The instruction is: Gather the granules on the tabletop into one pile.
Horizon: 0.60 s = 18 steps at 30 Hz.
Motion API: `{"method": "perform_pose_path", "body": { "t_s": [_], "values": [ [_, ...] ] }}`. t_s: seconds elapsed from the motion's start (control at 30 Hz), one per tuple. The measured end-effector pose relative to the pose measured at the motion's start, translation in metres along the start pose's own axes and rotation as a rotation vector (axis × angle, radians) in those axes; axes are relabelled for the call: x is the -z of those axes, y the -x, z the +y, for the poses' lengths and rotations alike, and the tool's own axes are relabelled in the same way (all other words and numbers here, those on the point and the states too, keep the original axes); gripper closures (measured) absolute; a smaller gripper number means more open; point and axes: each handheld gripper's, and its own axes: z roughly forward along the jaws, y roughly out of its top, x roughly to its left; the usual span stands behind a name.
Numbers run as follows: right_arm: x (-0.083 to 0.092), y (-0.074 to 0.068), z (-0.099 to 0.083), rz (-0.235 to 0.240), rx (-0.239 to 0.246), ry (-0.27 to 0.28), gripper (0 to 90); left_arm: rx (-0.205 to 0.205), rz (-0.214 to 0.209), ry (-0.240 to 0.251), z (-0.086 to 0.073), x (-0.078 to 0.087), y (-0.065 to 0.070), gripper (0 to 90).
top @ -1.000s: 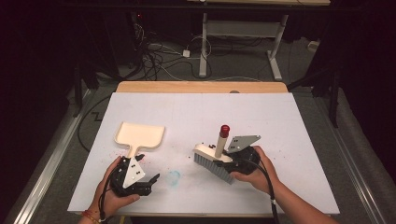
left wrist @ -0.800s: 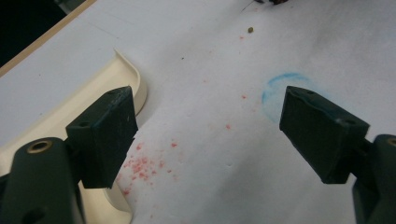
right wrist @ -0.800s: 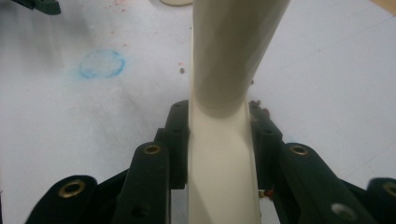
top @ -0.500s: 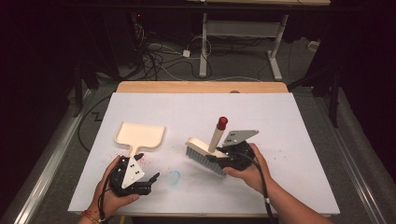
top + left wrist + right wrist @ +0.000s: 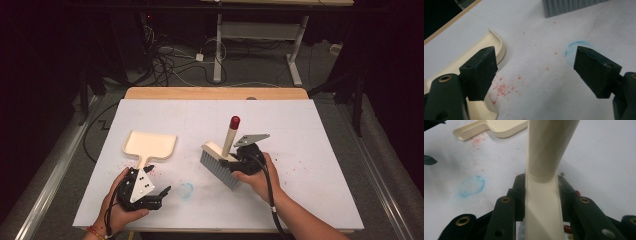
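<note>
High view: right gripper (image 5: 231, 163) clasps a cream brush (image 5: 223, 155) mid-table; cream dustpan (image 5: 149, 145) lies left. Left gripper view: left gripper (image 5: 535, 71) gapes beside the dustpan handle (image 5: 464, 64). Right gripper view: jaws clamp the brush handle (image 5: 543, 195).

You get a brightly lit white table (image 5: 310, 150) against dark surroundings — soft shadows, no glare; your close-up jaws blur slightly.

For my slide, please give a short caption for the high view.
Right gripper holds a brush by its handle on the white table; open left gripper sits beside the cream dustpan.
</note>
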Motion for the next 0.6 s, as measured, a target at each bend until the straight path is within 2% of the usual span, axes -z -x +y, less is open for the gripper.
{"method": "perform_pose_path", "body": {
  "t_s": [0.13, 0.27, 0.37, 0.5, 0.6],
  "values": [
    [0.012, 0.009, -0.005, -0.021, -0.011, 0.003, 67.6, -0.001, -0.004, -0.002, 0.001, -0.001, 0.001, 18.2],
    [0.023, 0.011, -0.007, -0.052, 0.009, 0.006, 67.6, -0.007, -0.01, -0.005, 0.001, -0.002, 0.001, 18.2],
    [0.029, 0.012, -0.008, -0.033, -0.002, 0.015, 67.6, -0.008, -0.013, -0.005, 0.002, -0.003, 0.002, 18.2],
    [0.042, 0.01, -0.003, -0.014, 0.006, 0.058, 67.6, -0.009, -0.016, -0.007, 0.002, -0.004, 0.002, 18.2],
    [0.053, 0.009, -0.002, -0.035, 0.033, 0.085, 67.7, -0.008, -0.017, -0.007, 0.002, -0.004, 0.002, 18.2]
  ]
}}
